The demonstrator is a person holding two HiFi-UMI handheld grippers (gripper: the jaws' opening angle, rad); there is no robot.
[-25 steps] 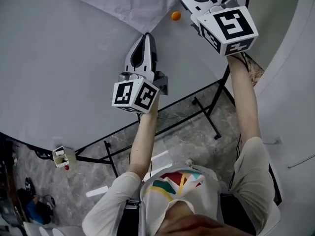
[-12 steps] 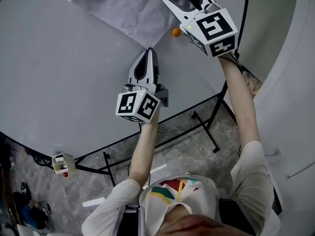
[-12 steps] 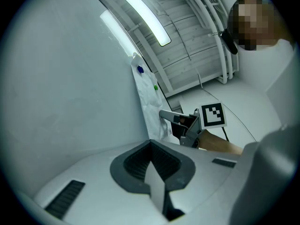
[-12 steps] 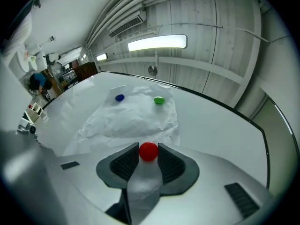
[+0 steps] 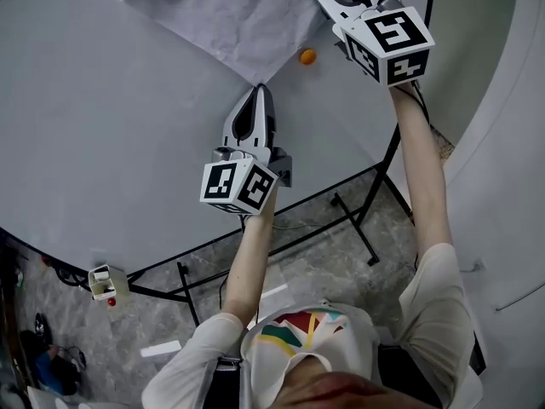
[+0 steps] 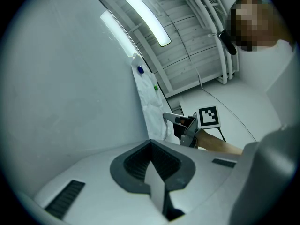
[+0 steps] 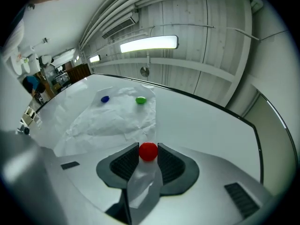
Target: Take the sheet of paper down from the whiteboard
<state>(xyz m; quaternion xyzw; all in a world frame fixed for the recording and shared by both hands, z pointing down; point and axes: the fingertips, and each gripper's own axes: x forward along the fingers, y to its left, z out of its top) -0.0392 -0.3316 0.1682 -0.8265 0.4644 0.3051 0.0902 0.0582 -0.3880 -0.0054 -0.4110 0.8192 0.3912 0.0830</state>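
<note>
The left claw is pinching the likely limp, tearable sheet of paper by its near corner while the right claw, just closing, is squeezing the red magnet.

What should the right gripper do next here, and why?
Probably pull the red magnet off the whiteboard: the jaws of the right gripper have just been closing and now touch both its sides, and it pins a corner of the sheet of paper. The left gripper is shut on the sheet's lower corner.
</note>
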